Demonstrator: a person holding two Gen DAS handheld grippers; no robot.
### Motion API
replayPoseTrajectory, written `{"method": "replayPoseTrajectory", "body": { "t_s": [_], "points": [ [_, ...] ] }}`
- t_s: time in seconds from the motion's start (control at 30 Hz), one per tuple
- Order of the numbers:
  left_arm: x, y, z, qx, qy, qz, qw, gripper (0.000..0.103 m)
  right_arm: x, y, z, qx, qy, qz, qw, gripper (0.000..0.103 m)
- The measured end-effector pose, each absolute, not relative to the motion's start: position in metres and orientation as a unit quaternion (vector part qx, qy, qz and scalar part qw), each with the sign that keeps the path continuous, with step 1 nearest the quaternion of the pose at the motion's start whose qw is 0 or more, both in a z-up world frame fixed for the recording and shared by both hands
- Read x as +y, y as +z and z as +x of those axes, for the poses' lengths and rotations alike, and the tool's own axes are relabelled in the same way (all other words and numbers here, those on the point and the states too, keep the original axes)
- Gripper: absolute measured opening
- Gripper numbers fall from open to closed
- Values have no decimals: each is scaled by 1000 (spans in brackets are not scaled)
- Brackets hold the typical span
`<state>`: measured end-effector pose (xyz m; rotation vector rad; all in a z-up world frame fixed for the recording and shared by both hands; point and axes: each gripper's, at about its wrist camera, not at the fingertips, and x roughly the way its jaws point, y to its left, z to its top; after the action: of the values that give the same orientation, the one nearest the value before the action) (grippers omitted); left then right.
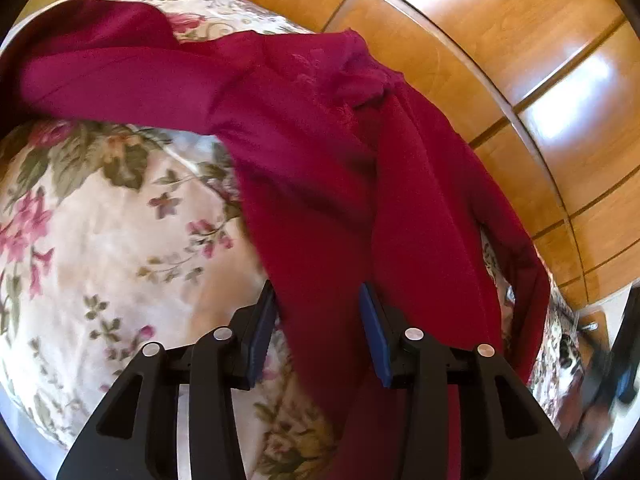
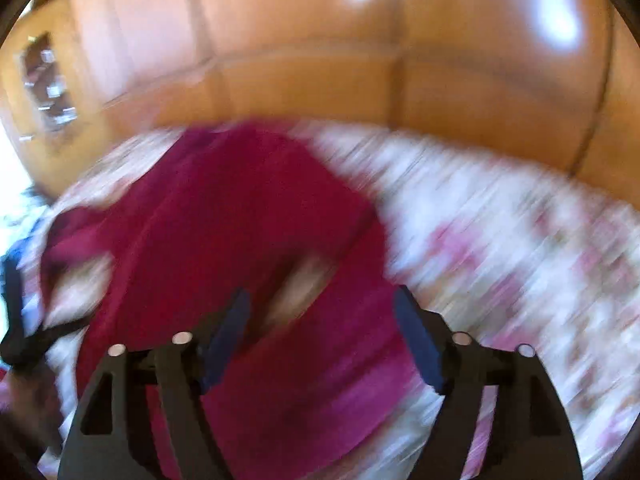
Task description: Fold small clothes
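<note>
Left wrist view: the left gripper (image 1: pixel 320 320) stands partly open, with a fold of the crimson garment (image 1: pixel 320 128) hanging between its blue pads; pad contact cannot be confirmed. The garment extends ahead over the floral bedspread (image 1: pixel 100 240). Wooden wardrobe panels (image 1: pixel 500 60) lie beyond.

Right wrist view, blurred: the right gripper (image 2: pixel 322 316) stands wide open above the garment (image 2: pixel 224 220), gripping nothing.
</note>
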<state>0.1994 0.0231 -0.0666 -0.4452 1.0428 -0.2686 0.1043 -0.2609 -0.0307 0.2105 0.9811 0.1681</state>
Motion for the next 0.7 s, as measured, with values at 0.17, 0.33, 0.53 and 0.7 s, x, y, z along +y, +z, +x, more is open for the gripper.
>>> {"method": "replayPoseTrajectory", "body": {
  "t_s": [0.17, 0.33, 0.53, 0.7],
  "points": [
    [14, -56, 202, 493, -128, -188, 840, 11, -256, -71, 92, 493, 96, 158, 850, 76],
    [30, -5, 194, 444, -133, -185, 867, 10, -285, -61, 126, 478, 30, 138, 867, 76],
    [74, 31, 175, 414, -94, -167, 890, 10, -328, -57, 157, 456, -173, -51, 872, 79],
    [99, 3, 162, 434, -84, -197, 875, 15, -357, -30, 153, 434, -215, -51, 873, 86]
  ]
}}
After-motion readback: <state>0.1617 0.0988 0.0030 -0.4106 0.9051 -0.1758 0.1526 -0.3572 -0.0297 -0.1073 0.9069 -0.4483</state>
